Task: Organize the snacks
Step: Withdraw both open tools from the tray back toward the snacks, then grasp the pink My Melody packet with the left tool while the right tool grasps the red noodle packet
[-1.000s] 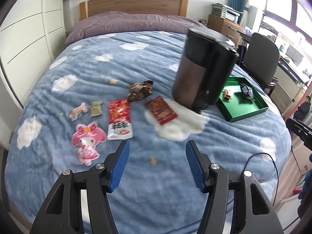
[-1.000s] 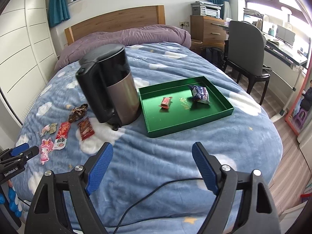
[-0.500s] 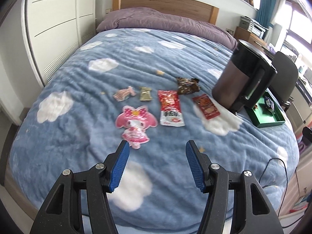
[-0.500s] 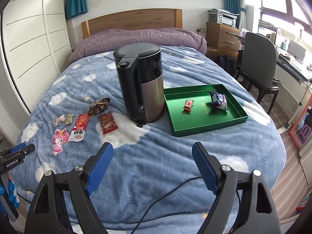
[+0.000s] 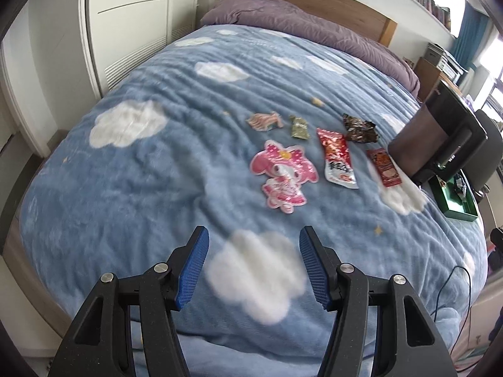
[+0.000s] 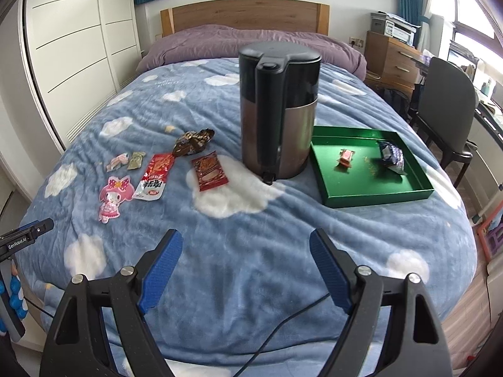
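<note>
Several snack packets lie on the blue cloud blanket: a pink character packet [image 5: 284,174] [image 6: 113,195], a red-and-white packet [image 5: 338,161] [image 6: 154,177], a dark red packet [image 5: 384,167] [image 6: 209,172], a brown packet [image 6: 192,142], a small green one [image 6: 135,160] and a small pink one [image 6: 117,161]. A green tray [image 6: 377,195] at the right holds a small red snack [image 6: 345,157] and a blue packet [image 6: 391,156]. My left gripper [image 5: 253,264] is open and empty, short of the pink packet. My right gripper [image 6: 245,270] is open and empty, near the bed's front edge.
A black and steel kettle [image 6: 278,113] stands between the loose snacks and the tray. A black cable [image 6: 283,323] runs under my right gripper. A wardrobe [image 6: 72,47] is at the left, a chair [image 6: 446,116] and desk at the right.
My left gripper has swung left and now faces the loose snacks from the bed's left corner. My right gripper has turned left, bringing the kettle to centre. Both stay open.
</note>
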